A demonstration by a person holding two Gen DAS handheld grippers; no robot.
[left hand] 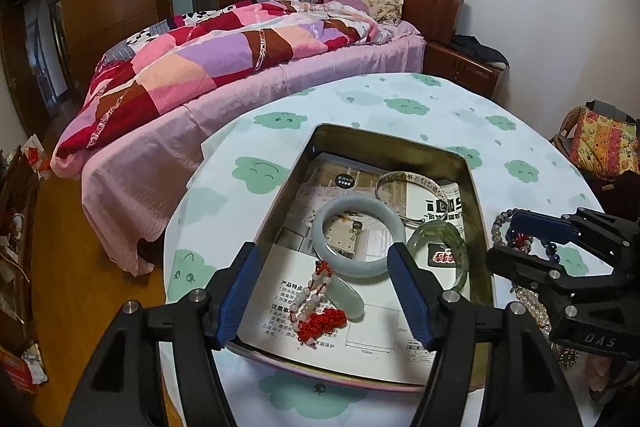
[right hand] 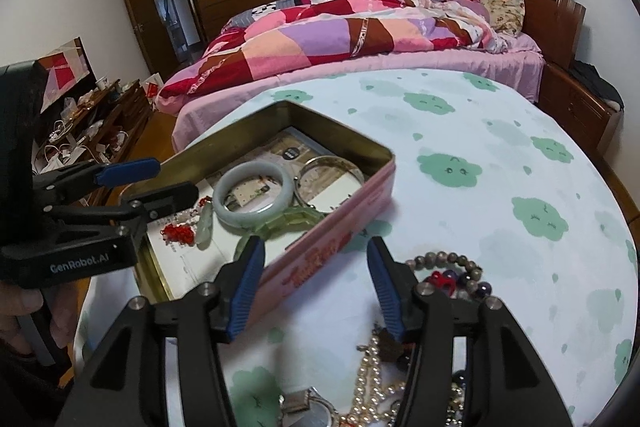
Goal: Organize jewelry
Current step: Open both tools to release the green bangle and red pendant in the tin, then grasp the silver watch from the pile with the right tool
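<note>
A pink tin box (left hand: 480, 219) (right hand: 344, 223) lined with paper stands open on the table. In it lie a pale jade bangle (left hand: 358, 233) (right hand: 252, 193), a metal bangle (left hand: 412, 193) (right hand: 332, 173), a green glass bangle (left hand: 440, 239) (right hand: 288, 221) and a jade pendant with red cord (left hand: 324, 303) (right hand: 192, 227). My left gripper (left hand: 320, 291) (right hand: 168, 179) is open and empty above the box's near end. My right gripper (right hand: 316, 287) (left hand: 516, 235) is open and empty over the table right of the box, above a pearl necklace (right hand: 370, 375) and a dark bead bracelet (right hand: 452, 263).
The round table (left hand: 400, 107) has a white cloth with green clouds. More jewelry and a watch (right hand: 312, 407) lie at its near right edge. A bed (left hand: 200, 67) stands behind the table, a cluttered cabinet (right hand: 92, 123) at the left.
</note>
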